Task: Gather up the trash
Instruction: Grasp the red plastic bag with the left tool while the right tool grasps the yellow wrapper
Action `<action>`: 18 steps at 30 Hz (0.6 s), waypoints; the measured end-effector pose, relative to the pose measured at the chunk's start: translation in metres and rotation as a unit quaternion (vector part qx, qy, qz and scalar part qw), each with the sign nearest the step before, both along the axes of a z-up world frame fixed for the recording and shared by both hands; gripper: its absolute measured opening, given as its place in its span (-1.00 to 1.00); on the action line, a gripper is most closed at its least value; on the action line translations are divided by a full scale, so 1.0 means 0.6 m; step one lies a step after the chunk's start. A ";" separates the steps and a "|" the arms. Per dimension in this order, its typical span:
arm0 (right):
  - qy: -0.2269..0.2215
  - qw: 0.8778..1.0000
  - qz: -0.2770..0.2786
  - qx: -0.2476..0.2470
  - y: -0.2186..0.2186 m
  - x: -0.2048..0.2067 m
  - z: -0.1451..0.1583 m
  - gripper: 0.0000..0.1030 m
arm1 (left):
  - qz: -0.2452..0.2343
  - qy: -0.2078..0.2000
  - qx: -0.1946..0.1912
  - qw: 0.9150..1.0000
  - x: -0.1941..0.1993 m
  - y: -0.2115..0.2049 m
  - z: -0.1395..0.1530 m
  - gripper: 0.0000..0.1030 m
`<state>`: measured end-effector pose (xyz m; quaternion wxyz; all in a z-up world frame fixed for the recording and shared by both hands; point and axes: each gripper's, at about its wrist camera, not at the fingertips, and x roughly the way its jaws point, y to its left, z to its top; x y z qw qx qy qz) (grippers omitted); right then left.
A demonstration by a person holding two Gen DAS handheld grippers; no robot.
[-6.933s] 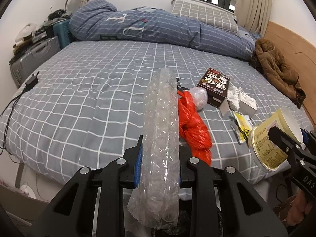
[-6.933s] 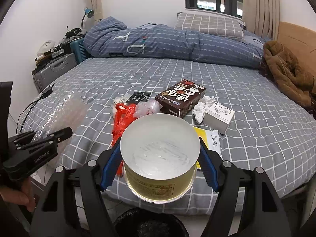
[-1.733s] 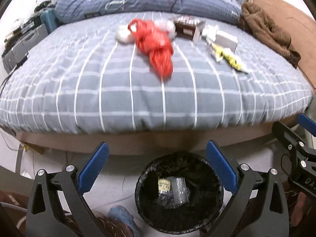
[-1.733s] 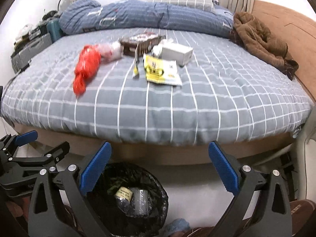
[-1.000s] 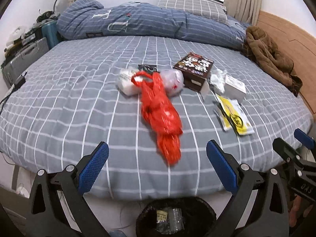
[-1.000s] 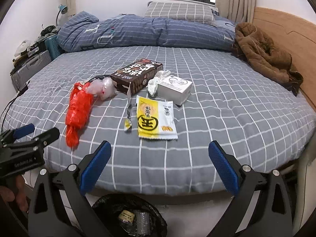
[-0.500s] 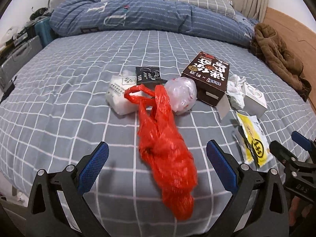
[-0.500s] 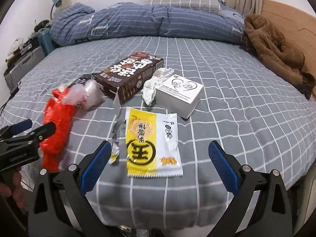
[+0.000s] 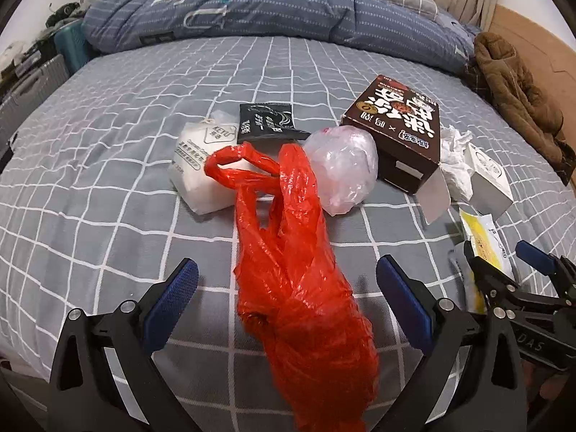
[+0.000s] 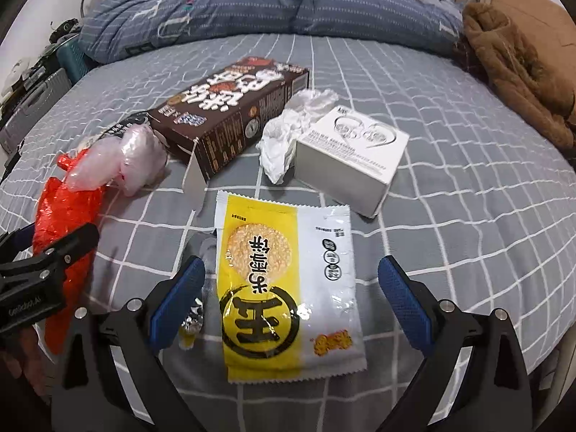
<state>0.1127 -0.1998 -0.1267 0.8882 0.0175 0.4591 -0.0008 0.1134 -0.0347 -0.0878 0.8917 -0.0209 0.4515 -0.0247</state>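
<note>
Trash lies on a grey checked bed. My left gripper (image 9: 286, 288) is open, its blue pads on either side of a red plastic bag (image 9: 298, 270). My right gripper (image 10: 291, 288) is open around a yellow and white snack packet (image 10: 288, 284). A small foil wrapper (image 10: 192, 316) lies by its left pad. Farther back are a clear plastic bag (image 9: 342, 165), a dark brown carton (image 9: 399, 126), a black sachet (image 9: 264, 122), a white tissue pack (image 9: 201, 169), crumpled tissue (image 10: 291, 133) and a white box (image 10: 351, 158).
A rolled blue quilt (image 9: 252, 7) and a pillow lie at the head of the bed. A brown coat (image 10: 518, 68) lies at the right by the wooden headboard. Suitcases (image 9: 28, 79) stand at the left. The other gripper shows at each view's side.
Both grippers have moved from above the black bin at the bed's foot forward and down over the bed. The left now straddles the red bag, the right the yellow packet.
</note>
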 end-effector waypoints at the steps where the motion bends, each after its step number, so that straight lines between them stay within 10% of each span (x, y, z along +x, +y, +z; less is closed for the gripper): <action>1: 0.003 1.000 -0.001 0.003 0.000 0.002 -0.003 0.81 | 0.000 0.001 0.000 1.000 0.002 -0.001 -0.002 0.89; 18: 0.020 1.000 -0.004 0.010 0.009 0.009 -0.012 0.36 | -0.006 0.023 -0.014 1.000 0.003 0.001 -0.022 0.00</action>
